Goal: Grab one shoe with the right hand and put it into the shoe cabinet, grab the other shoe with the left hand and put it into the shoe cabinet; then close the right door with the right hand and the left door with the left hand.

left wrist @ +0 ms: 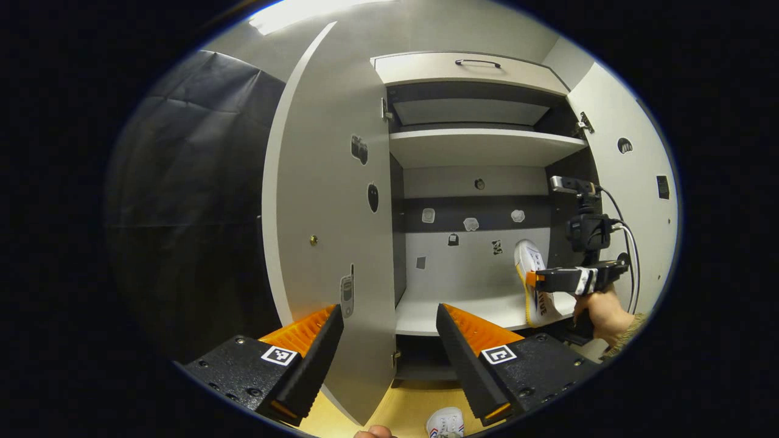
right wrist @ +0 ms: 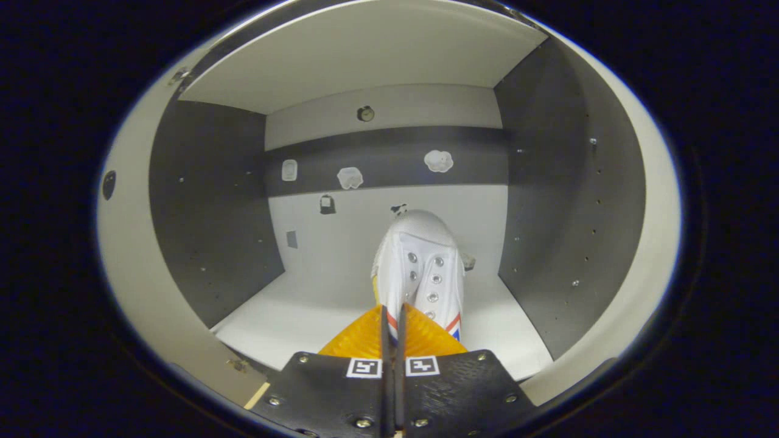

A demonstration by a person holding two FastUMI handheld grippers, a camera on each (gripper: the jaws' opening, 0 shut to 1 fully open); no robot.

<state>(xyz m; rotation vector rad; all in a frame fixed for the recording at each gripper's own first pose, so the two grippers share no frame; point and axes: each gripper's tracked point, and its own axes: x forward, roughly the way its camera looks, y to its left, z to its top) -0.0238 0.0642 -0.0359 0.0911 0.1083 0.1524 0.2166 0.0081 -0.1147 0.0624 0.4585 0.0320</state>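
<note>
In the right gripper view, my right gripper [right wrist: 392, 325] is shut on the rear edge of a white shoe [right wrist: 420, 267] with metal eyelets and red and blue stripes. The toe points into the shoe cabinet, over its pale lower shelf [right wrist: 292, 316]. In the left gripper view the same shoe [left wrist: 535, 286] hangs at the cabinet's right side, sole outward, in the right gripper [left wrist: 538, 280] with a hand [left wrist: 602, 316] behind it. My left gripper [left wrist: 389, 340] is open and holds nothing, in front of the cabinet. The second white shoe [left wrist: 445, 421] lies on the wooden floor below.
Both doors stand open: the left door [left wrist: 328, 213] close ahead of my left gripper, the right door [left wrist: 633, 201] behind the right hand. An upper shelf [left wrist: 481, 143] and a drawer with a handle [left wrist: 478, 62] sit above. Small stickers dot the back wall.
</note>
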